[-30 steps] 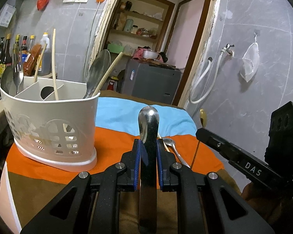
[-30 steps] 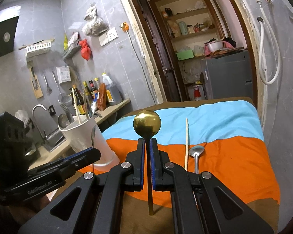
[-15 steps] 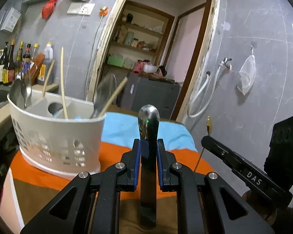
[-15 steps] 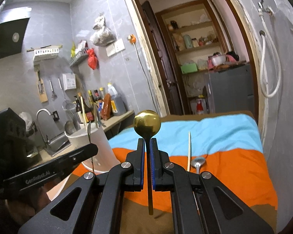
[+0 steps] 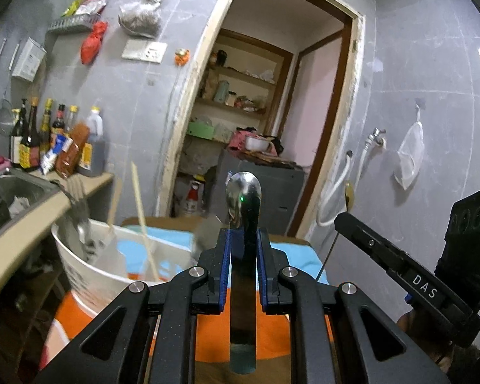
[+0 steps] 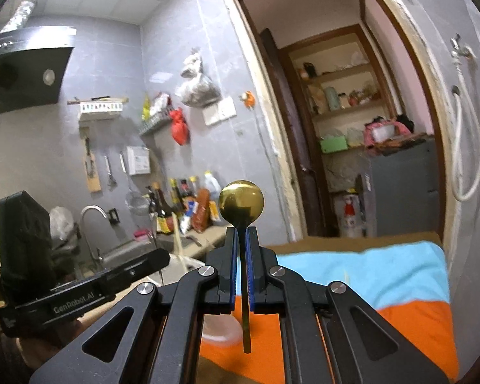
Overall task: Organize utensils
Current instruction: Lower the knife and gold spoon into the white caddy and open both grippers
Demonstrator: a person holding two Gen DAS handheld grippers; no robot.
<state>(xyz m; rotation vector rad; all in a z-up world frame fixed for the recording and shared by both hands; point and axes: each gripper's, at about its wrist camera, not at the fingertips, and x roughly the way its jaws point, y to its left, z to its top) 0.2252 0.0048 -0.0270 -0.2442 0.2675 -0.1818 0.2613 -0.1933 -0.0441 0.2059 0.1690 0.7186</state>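
Observation:
My left gripper (image 5: 243, 240) is shut on a silver spoon (image 5: 243, 198), bowl up, its flat handle running back between the blue pads. Low to its left stands the white utensil caddy (image 5: 89, 272) holding a wooden chopstick (image 5: 144, 220) and blurred metal utensils (image 5: 80, 217). My right gripper (image 6: 240, 240) is shut on a gold spoon (image 6: 241, 203), round bowl up, thin handle hanging down. In the right wrist view the left gripper's body (image 6: 76, 294) shows at lower left; the caddy is mostly hidden behind it. The right gripper's body (image 5: 432, 272) appears at the right of the left wrist view.
The table carries a cloth (image 6: 384, 281) striped blue, orange and brown. A sink (image 5: 12, 192) and counter with several sauce bottles (image 5: 48, 140) lie to the left. A doorway with shelves (image 5: 240, 102) and a grey cabinet (image 6: 403, 188) stand behind; a hose (image 6: 467, 166) hangs on the right wall.
Both grippers have risen with their spoons still held, so the table and caddy sit lower in each view. The loose spoon and chopstick on the cloth have dropped out of sight.

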